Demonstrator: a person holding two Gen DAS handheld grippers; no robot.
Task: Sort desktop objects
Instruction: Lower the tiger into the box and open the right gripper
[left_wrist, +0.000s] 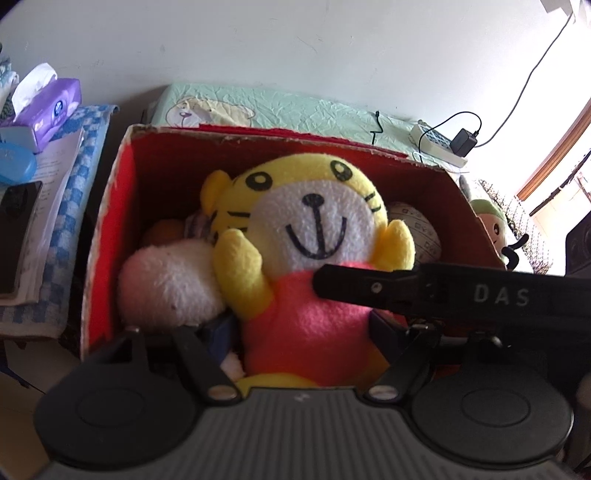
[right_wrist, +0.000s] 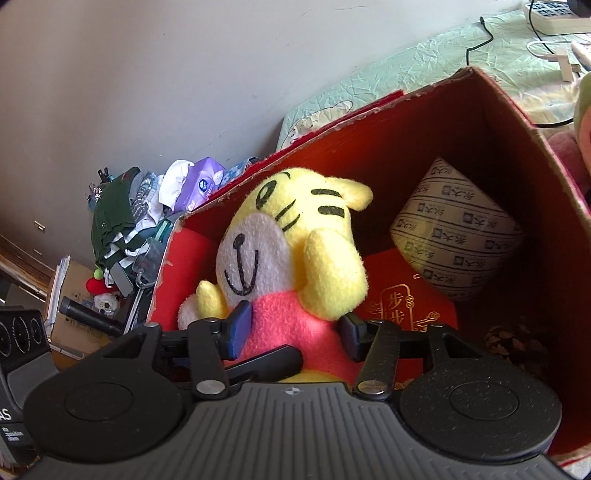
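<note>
Tiger plush (right_wrist: 291, 258) sits in the red box (right_wrist: 498, 155), its pink belly between your two tools.

Inside the box, your right tool (right_wrist: 295, 332) has its fingers set wide on either side of the tiger's pink body, pads touching the fabric but not squeezing it. Whether your left tool (left_wrist: 303, 332) is gripping is not clear; its fingers flank the plush low down, and the right tool's finger crosses in front. Beside the tiger, a white plush (left_wrist: 166, 284) and a patterned paper bowl (right_wrist: 458, 232) crowd the floor, so a lift could snag them. The box walls stand close; upward is your only free way.
</note>
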